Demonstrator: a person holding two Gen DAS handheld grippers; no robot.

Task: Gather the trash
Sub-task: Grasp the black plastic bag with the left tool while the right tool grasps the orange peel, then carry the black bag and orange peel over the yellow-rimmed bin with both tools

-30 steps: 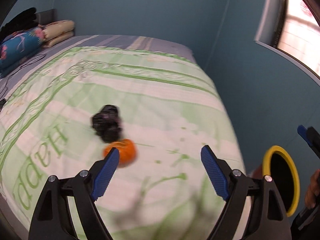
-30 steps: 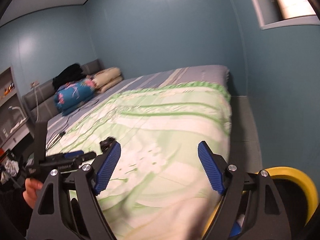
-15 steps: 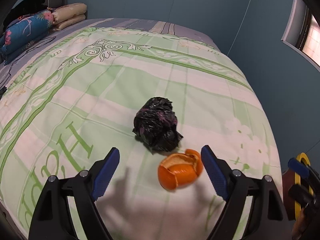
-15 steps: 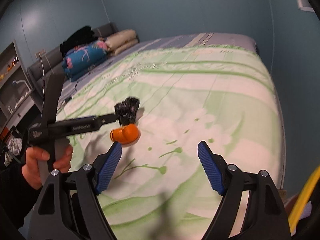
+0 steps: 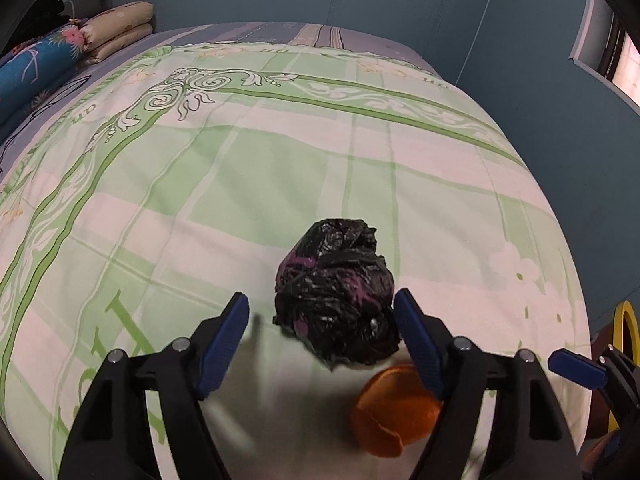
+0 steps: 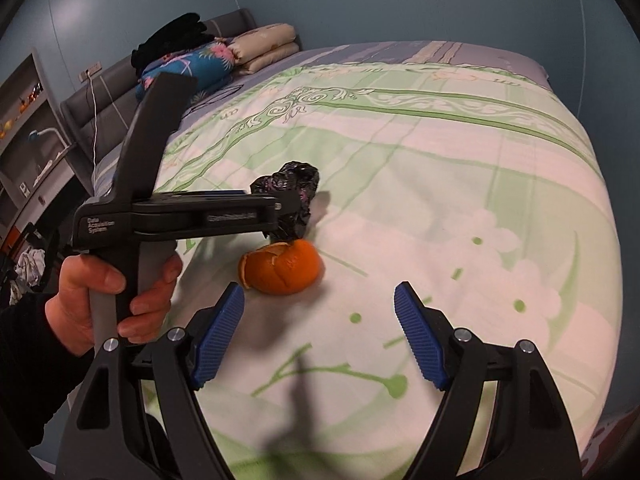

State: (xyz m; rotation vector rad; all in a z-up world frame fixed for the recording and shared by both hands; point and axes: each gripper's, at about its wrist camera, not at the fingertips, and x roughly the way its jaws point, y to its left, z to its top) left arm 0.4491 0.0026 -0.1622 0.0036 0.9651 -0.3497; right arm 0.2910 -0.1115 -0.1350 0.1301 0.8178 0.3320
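Note:
A crumpled black plastic bag (image 5: 334,292) lies on the green and white bedspread (image 5: 248,168). An orange peel (image 5: 394,408) lies just in front of it, to the right. My left gripper (image 5: 322,320) is open, its blue pads on either side of the bag's near end, low over the bed. In the right wrist view the bag (image 6: 294,196) is partly hidden behind the left gripper (image 6: 280,210), and the peel (image 6: 282,266) sits ahead and left of my open, empty right gripper (image 6: 320,320).
Folded pillows and a blue floral bundle (image 6: 192,66) lie at the head of the bed. A yellow-rimmed bin (image 5: 624,332) stands off the bed's right edge. Blue walls (image 5: 560,120) run close along the bed's far and right sides.
Both grippers have moved forward and down toward the trash. The left gripper now straddles the black bag; the right one has closed in on the orange peel.

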